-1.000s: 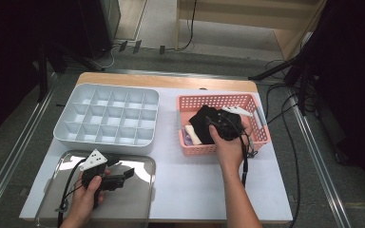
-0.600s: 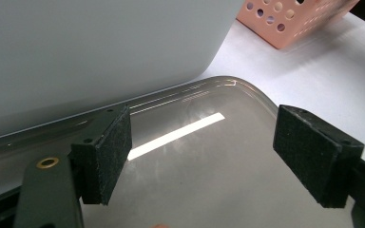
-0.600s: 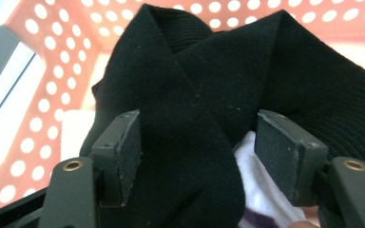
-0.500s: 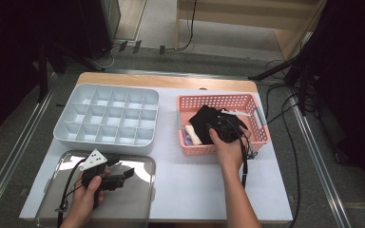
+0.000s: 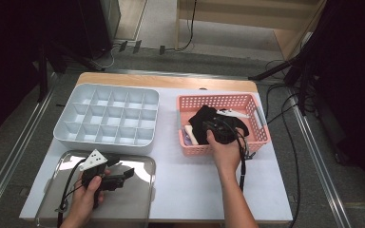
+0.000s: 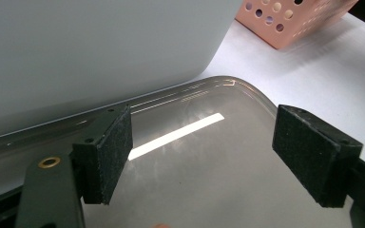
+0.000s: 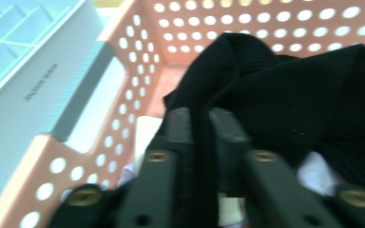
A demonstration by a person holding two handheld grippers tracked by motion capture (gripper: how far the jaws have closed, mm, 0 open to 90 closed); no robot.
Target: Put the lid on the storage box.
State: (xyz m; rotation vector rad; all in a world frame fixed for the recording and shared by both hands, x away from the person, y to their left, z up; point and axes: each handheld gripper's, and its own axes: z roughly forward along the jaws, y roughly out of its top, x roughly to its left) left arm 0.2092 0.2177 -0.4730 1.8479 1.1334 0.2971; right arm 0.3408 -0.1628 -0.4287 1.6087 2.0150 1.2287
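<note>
My right gripper (image 5: 217, 131) reaches into the pink perforated plastic basket (image 5: 259, 118) at the right of the white surface (image 5: 190, 175), and its jaws have just been closing; in the right gripper view they are clenched on a fold of the black knitted cloth (image 7: 285, 90), which runs up between the two pads. That cloth lies bunched in the middle of the basket, on top of some pale items I cannot make out. My left gripper (image 5: 123, 175) hangs over the shiny rectangular metal tray (image 5: 138, 209) at the near left corner of the surface, its jaws spread wide with nothing between them; in the left gripper view, bare tray shows between the pads. Just behind the tray sits the pale grey plastic organiser box (image 5: 107, 118) with its grid of small compartments, beside the basket but apart from it.
</note>
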